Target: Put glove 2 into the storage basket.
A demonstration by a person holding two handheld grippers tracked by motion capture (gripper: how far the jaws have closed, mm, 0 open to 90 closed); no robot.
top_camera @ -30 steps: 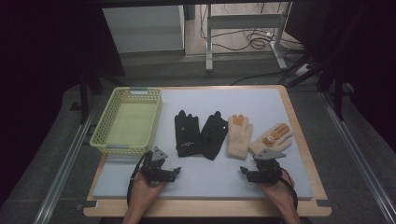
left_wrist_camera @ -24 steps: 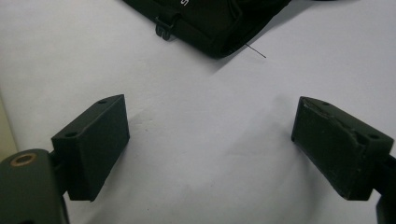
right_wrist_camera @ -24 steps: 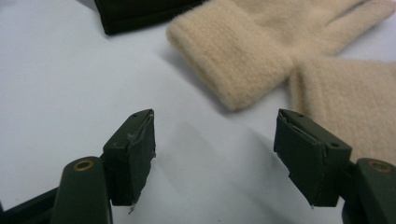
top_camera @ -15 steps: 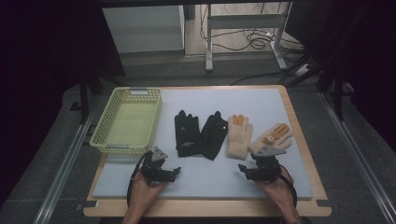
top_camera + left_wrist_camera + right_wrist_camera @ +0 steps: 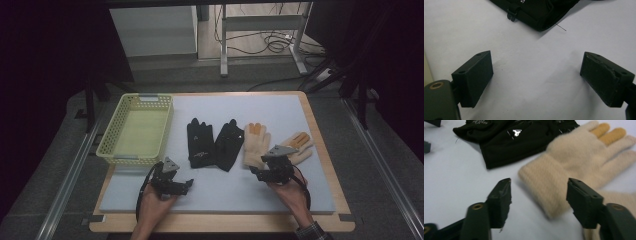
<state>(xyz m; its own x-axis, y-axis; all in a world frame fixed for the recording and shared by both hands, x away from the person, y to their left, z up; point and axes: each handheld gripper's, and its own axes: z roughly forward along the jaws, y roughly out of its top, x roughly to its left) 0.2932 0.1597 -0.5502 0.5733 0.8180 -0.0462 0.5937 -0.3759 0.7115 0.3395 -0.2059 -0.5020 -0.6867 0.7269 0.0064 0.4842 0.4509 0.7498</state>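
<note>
At the far left of the bench [image 5: 320, 150] stood a pale yellow basket [image 5: 116, 150] with nothing lying in it. The bench carried a light grey mat, and everything else lay on that mat.

The left hand-held gripper [image 5: 187, 184] rested low over the mat near the front edge, just in front of the basket's near corner. In the left gripper view its two black jaws stood wide apart, with only bare mat between them; they held nothing and touched no glove. Just beyond the jaws, in that same view, lay the cuff of the black gloves [image 5: 536, 12], near but apart from the hand-held gripper.

In the middle of the mat the black gloves were a pair lying side by side, touching each other, with the fingers pointing away from the person. To their right lay the left cream glove [image 5: 256, 142] with orange fingertips, and still further right the right cream glove [image 5: 300, 147], turned a little outward.

The right hand-held gripper [image 5: 256, 176] was at the near end of the left cream glove. In the right gripper view its jaws were also well apart, and the ribbed cuff of this glove [image 5: 574, 170] lay between them and slightly beyond. The picture was somewhat blurred there, so I could not tell whether a jaw already touched the cuff; the jaws were not closed on it. The cuff of the other cream glove showed at the lower right of that view, behind the right jaw.
</note>
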